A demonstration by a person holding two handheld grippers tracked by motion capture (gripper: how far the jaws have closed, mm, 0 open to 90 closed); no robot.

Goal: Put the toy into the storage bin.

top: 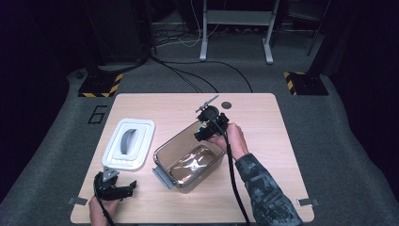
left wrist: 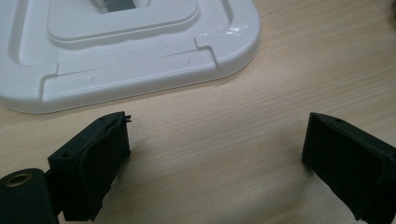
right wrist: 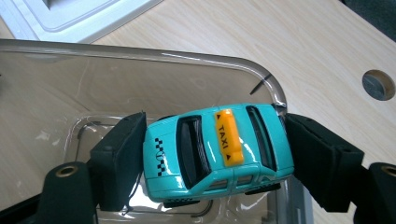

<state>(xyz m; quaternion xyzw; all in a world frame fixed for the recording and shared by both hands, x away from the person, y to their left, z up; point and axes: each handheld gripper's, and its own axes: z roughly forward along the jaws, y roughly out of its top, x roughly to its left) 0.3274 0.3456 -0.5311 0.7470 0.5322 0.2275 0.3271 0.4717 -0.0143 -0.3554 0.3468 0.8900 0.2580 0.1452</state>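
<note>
A: What's the surface?

B: One pale wood-grain tabletop [top: 263,155] with rounded corners and a round grey plug [top: 227,104] near its far edge, at about 12 o'clock. It stands on grey carpet [top: 339,141] in a dark room. There are two yellow-and-black striped floor plates, one at 10 o'clock [top: 99,86] and one at 2 o'clock [top: 303,82], a grey metal frame [top: 237,28] at 12, and black cables [top: 197,77] running across the floor.

A: Count the things on it.

B: One clear box [top: 188,162] at the centre, one white lid [top: 128,143] at 9 o'clock of the box and well apart from it, and one teal taxi [right wrist: 217,151] with a yellow roof sign.

A: And the tongs?

B: Two. The right tongs [top: 203,131] are clenched on the taxi, one pad on its nose and the other on its tail, holding it over the box's far rim at roughly 1 o'clock of the box. The left tongs [top: 123,189] sit at 7 o'clock on the tabletop, released, jaws wide with only bare wood between them, just beside the lid's near edge.

A: Hands?

B: Two. The right hand [top: 233,139] comes from a camouflage sleeve [top: 268,197]; the left hand [top: 101,207] is at the bottom edge.
</note>
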